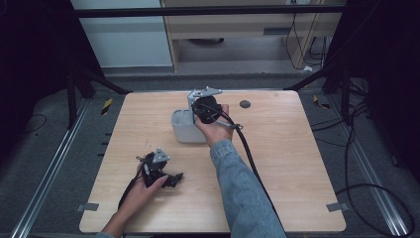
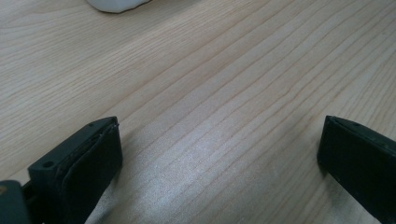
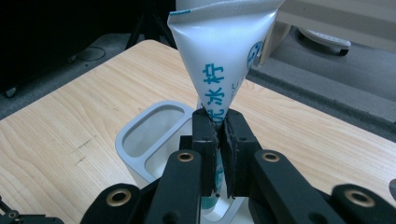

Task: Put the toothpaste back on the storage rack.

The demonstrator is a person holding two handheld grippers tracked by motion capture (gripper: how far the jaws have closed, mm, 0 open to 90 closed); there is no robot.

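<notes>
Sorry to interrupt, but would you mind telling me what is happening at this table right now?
A person works with a hand-held gripper in each hand. The right hand-held gripper is shut on a white tube with blue print, holding it upright over a grey two-compartment holder at the far middle of the wooden table. The left hand-held gripper rests open near the table's front left, holding nothing.

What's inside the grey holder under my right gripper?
The right gripper, shut on a white tube, holds it over the grey holder. The far compartment looks empty; the near compartment's bottom is hidden behind the jaws.
</notes>
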